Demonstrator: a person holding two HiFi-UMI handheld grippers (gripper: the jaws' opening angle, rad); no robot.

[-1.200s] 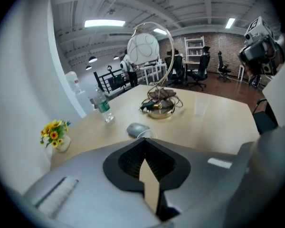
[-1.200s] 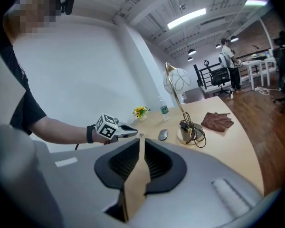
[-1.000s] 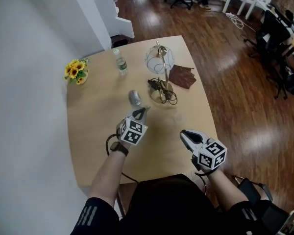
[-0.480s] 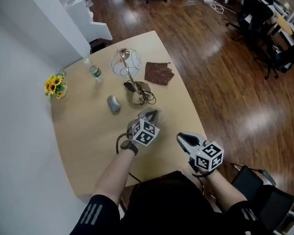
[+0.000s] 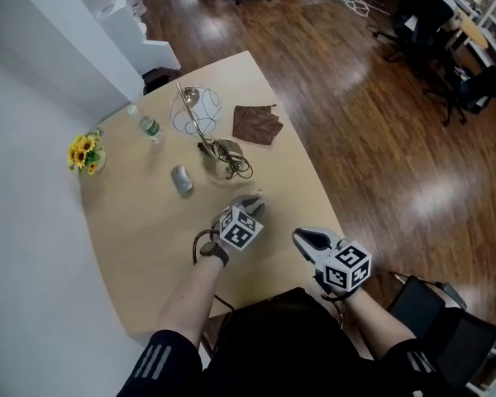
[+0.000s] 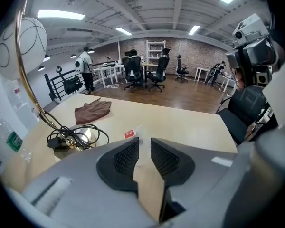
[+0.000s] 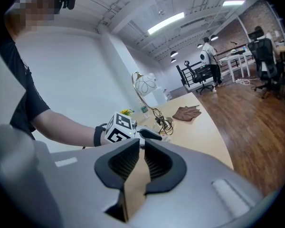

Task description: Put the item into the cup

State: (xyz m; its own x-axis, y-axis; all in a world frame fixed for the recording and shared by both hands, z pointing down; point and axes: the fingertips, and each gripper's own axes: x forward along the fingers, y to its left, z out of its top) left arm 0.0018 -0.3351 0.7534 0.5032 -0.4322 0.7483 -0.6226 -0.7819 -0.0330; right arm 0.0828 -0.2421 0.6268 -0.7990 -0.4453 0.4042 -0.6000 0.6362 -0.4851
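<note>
Black ribbed pads [image 6: 126, 158] of the left gripper [image 6: 143, 145] are opening round a small white red-tagged item [image 6: 140, 131] on the pale wooden table [image 6: 190, 127], we judge to pinch it for the grey rounded cup [image 5: 182, 180] well apart, while the right gripper [image 7: 141, 141], jaws together and empty, hangs clear.

Left claw [image 5: 255, 202], opening round a white item [image 6: 141, 140], has left the mouse [image 5: 181, 179].

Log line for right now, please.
left gripper: fingers opening, small white flat item between them | right gripper: fingers closed, empty | both over light wooden table
</note>
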